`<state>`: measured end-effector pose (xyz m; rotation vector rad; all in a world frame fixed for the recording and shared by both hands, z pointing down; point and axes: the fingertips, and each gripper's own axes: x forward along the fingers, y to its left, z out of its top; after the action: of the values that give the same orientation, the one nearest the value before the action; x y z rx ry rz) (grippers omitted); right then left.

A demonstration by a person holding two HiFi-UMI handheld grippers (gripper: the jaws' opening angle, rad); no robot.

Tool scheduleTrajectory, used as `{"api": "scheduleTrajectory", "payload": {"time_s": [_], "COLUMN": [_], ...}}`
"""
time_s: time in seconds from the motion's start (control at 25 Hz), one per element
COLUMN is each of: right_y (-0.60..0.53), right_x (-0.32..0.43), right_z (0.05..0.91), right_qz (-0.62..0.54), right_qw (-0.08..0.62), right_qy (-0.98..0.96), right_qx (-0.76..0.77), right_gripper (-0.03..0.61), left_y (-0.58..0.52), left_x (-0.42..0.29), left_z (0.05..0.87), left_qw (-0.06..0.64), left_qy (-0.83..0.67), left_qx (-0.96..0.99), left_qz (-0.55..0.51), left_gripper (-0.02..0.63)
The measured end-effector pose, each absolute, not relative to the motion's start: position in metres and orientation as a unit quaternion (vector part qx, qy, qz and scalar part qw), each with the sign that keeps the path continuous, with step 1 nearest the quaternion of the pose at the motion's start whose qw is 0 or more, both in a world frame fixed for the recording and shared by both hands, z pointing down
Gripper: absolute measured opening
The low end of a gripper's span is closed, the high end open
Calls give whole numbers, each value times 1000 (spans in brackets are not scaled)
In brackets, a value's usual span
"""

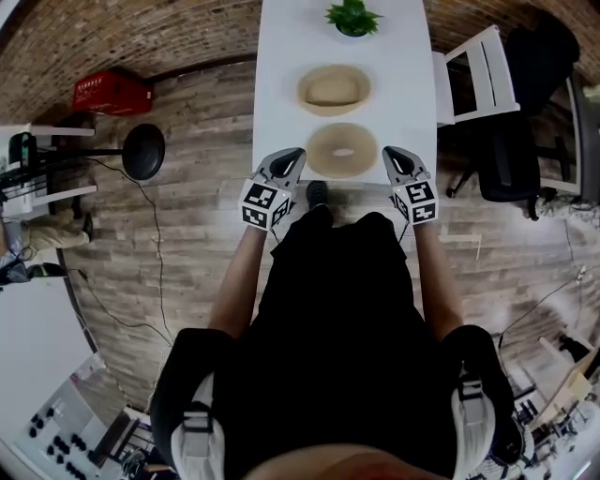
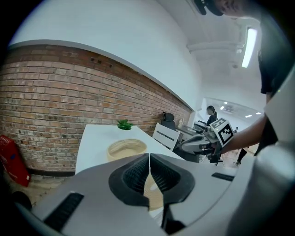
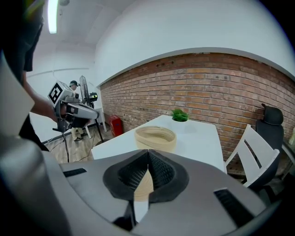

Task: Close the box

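On the white table (image 1: 281, 56) stands a round, open, tan woven box (image 1: 334, 90). Its flat round lid (image 1: 342, 150) lies nearer the table's front edge. My left gripper (image 1: 296, 155) hovers just left of the lid and my right gripper (image 1: 387, 153) just right of it. Both are shut with nothing in them. In the left gripper view the shut jaws (image 2: 150, 156) point at the box (image 2: 126, 150), and the lid (image 2: 154, 196) shows below them. The right gripper view shows its shut jaws (image 3: 148, 154), the box (image 3: 156, 138) beyond and the lid (image 3: 144, 186) beneath.
A small green plant (image 1: 353, 17) sits at the table's far end. A white chair (image 1: 478, 75) and a black office chair (image 1: 525, 141) stand to the right. A black stool (image 1: 142, 150) and a red case (image 1: 112, 91) are on the wooden floor to the left.
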<state>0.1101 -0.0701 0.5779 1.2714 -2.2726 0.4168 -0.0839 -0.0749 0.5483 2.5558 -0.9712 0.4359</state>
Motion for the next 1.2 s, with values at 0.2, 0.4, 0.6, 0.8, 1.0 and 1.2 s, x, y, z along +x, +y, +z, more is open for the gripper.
{"api": "scheduleTrajectory", "payload": {"time_s": [0.2, 0.4, 0.6, 0.8, 1.0, 1.2], "right_y": [-74, -77, -82, -88, -90, -94], "right_x": [109, 109, 112, 115, 118, 118], "right_z": [582, 590, 606, 629, 653, 672], "right_qz": [159, 171, 184, 205, 229, 248], "right_qw": [243, 240, 240, 243, 257, 265], "right_qy": [-829, -828, -829, -829, -831, -832], "right_qx": [478, 477, 470, 460, 437, 419], "right_gripper": [82, 169, 261, 298, 302, 302], "left_y": [-84, -85, -84, -85, -87, -87], "left_x": [-92, -94, -95, -98, -93, -85], "left_z": [556, 567, 584, 604, 627, 652], "left_qw": [189, 198, 222, 259, 283, 303], "left_qy": [-334, -334, -354, -378, -392, -390], "left_qx": [910, 906, 891, 872, 855, 845], "left_qz": [157, 169, 175, 171, 188, 206], "left_gripper": [28, 126, 164, 167, 192, 209]}}
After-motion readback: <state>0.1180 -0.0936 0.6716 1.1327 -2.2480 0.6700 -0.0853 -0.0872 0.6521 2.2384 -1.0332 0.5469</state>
